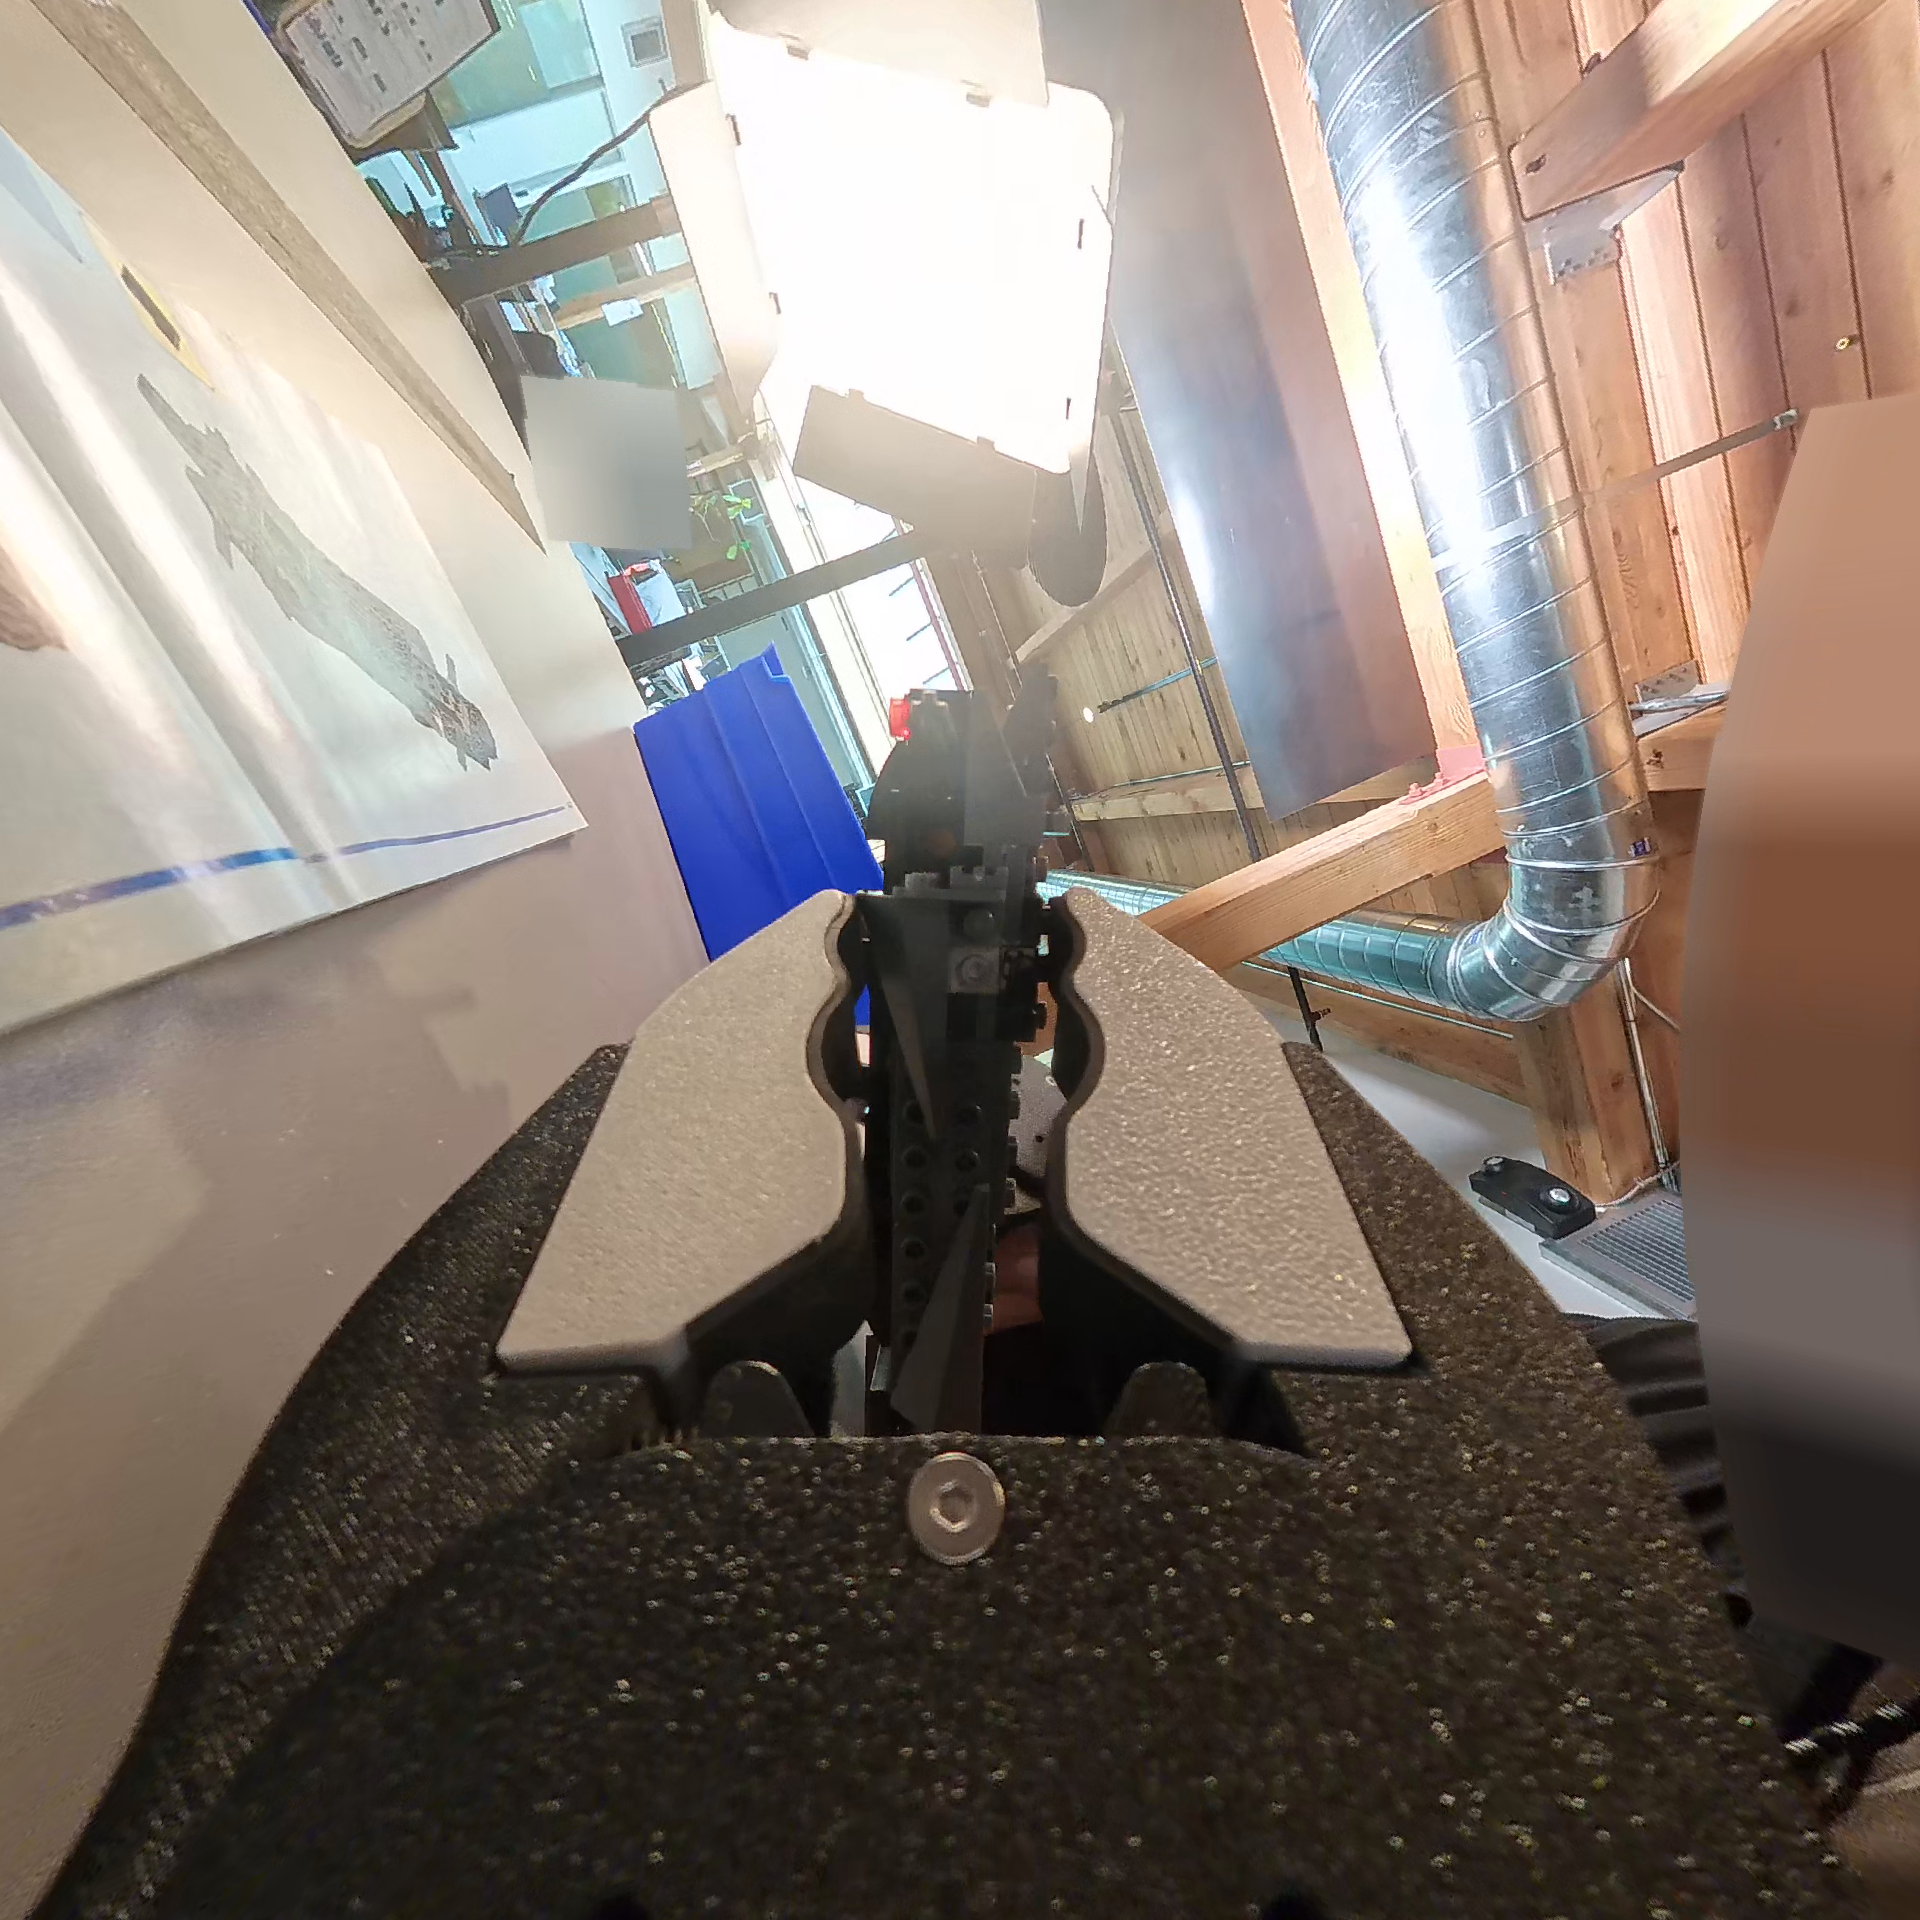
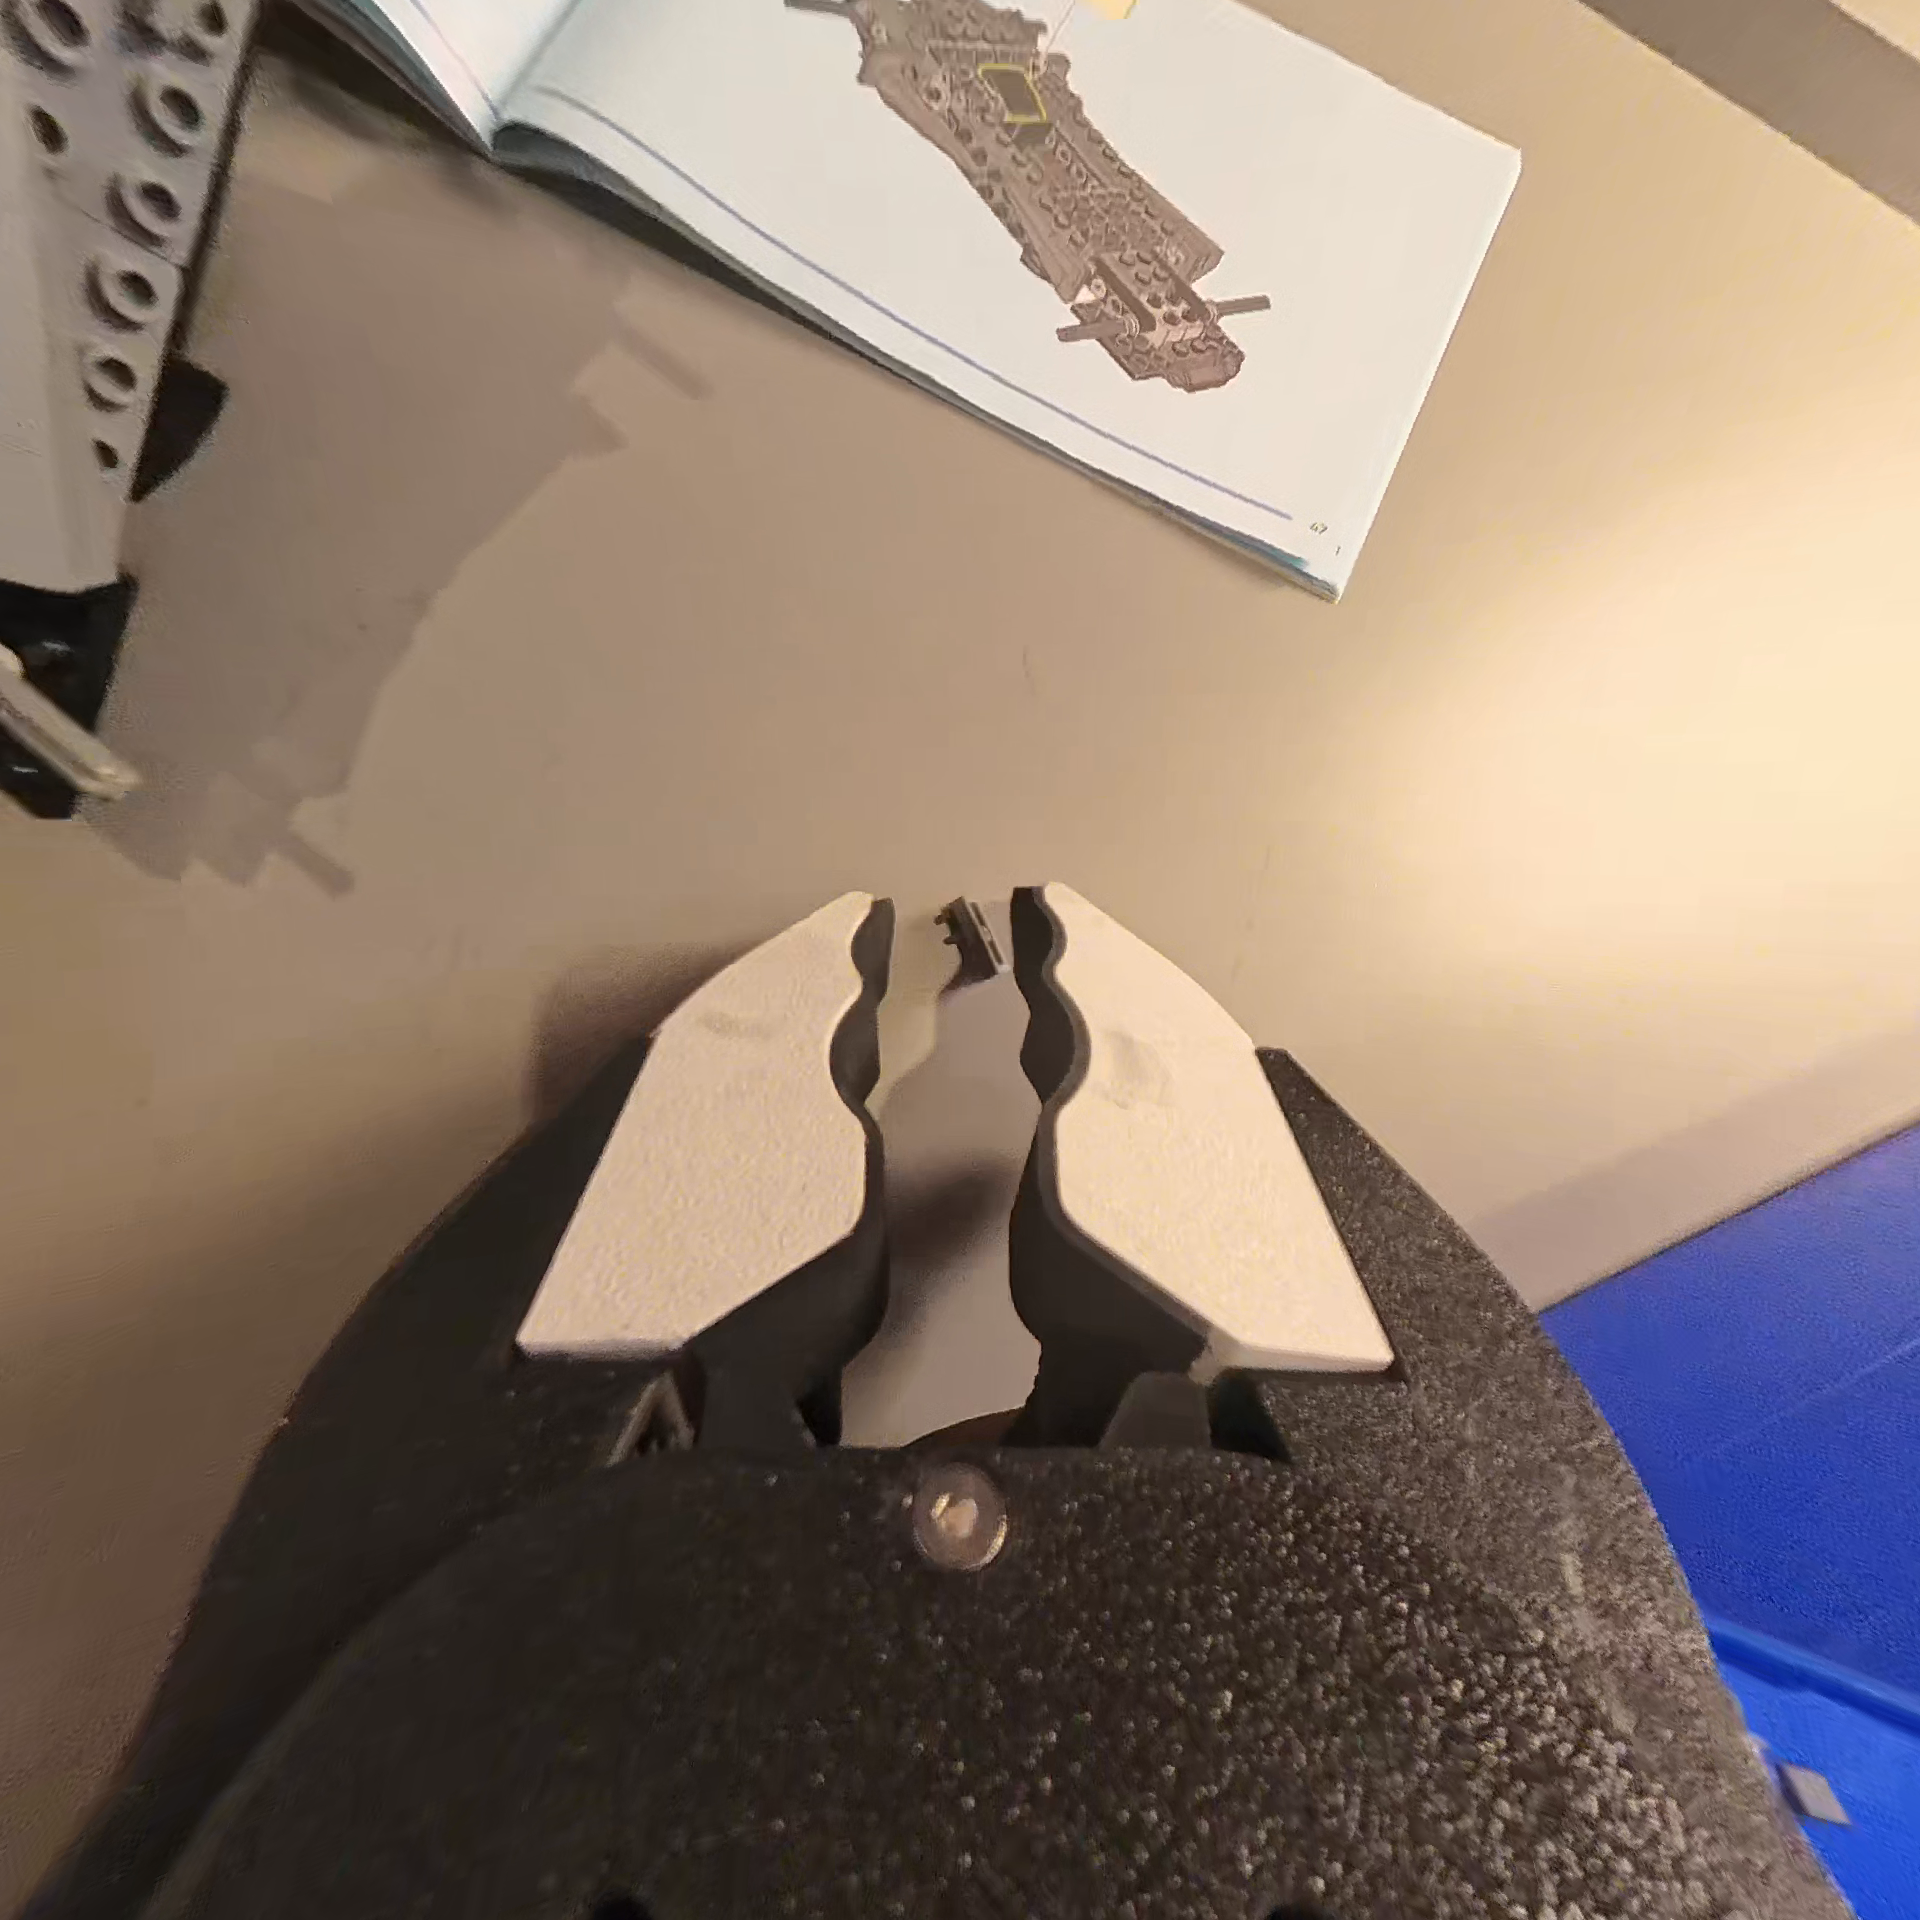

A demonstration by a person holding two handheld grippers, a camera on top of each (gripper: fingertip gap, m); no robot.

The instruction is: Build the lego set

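Note:
My left gripper (image 1: 956,920) is shut on a long dark grey and black brick model (image 1: 951,790) with a small red piece at its far tip. Both pads press on its sides and it is lifted off the table. My right gripper (image 2: 954,906) is low over the beige table (image 2: 727,644) and open. A small dark grey brick piece (image 2: 975,935) sits between its fingertips, close against the right finger (image 2: 1049,935), with a clear gap to the left finger (image 2: 862,935). A grey studded build (image 2: 104,239) shows at the left edge of the right wrist view.
An open instruction booklet (image 2: 1091,270) lies on the table beyond the right gripper; it also shows in the left wrist view (image 1: 208,675). A blue bin (image 2: 1766,1455) stands at the right, and in the left wrist view (image 1: 748,821). A bright lamp panel (image 1: 914,260) and metal duct (image 1: 1455,520) are behind. My hands' fingertips stand some 15 cm from each other.

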